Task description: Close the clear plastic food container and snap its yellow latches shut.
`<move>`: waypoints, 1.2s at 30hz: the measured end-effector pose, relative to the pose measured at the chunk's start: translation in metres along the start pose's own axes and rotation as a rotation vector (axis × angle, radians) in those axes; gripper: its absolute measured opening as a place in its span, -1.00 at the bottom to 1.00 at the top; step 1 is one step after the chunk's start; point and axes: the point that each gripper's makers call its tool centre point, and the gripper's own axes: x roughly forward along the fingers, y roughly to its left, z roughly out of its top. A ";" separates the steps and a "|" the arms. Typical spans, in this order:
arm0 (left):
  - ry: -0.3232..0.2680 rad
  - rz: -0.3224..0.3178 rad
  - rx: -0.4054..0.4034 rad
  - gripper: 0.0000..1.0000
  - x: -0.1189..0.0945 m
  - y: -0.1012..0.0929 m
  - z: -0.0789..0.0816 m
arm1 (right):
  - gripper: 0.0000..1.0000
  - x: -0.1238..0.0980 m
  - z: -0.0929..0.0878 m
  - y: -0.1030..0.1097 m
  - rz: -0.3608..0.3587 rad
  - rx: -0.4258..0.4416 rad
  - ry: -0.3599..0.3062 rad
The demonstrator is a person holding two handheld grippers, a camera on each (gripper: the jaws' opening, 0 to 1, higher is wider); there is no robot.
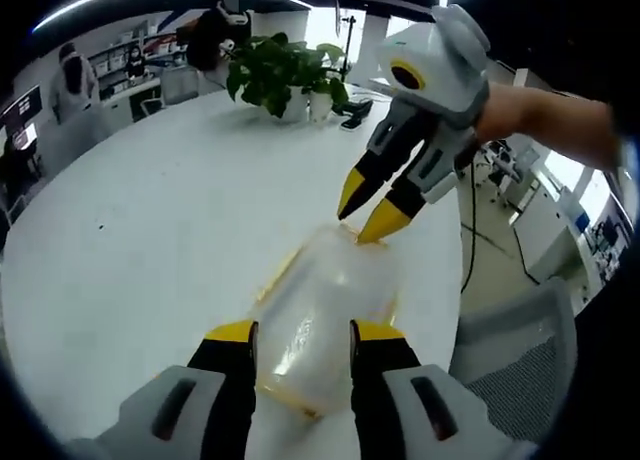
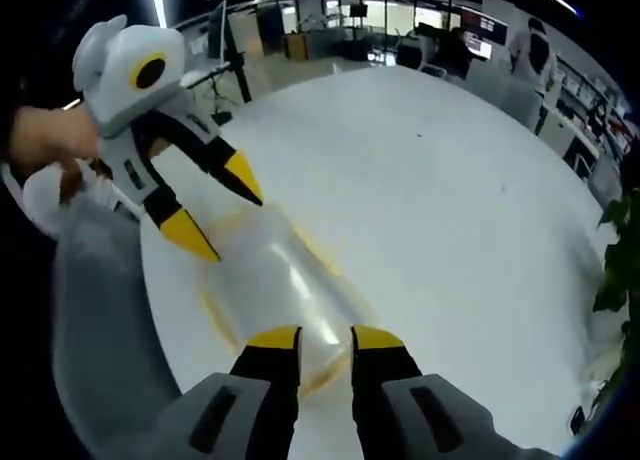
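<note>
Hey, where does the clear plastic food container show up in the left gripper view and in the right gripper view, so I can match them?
Left gripper view: clear food container lies low centre, between that view's own jaws.
Right gripper view: same container lies low, left of centre, running up from that view's jaws.
Shared landmark: the white round table under it.

Each view looks down close along its own tongs from opposite ends of the clear container [image 1: 325, 320] [image 2: 275, 280], sharing the white worktop [image 1: 150, 220] [image 2: 440, 200].
</note>
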 end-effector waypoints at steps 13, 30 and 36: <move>0.007 -0.058 0.050 -0.35 0.016 -0.012 0.004 | -0.69 0.017 0.013 0.011 0.052 -0.046 -0.002; 0.028 -0.101 0.112 -0.42 0.024 -0.027 0.001 | -0.72 0.031 0.028 0.023 0.090 -0.073 -0.018; 0.017 -0.108 0.099 -0.46 0.024 -0.030 0.002 | -0.72 0.033 0.032 0.018 0.081 -0.074 -0.020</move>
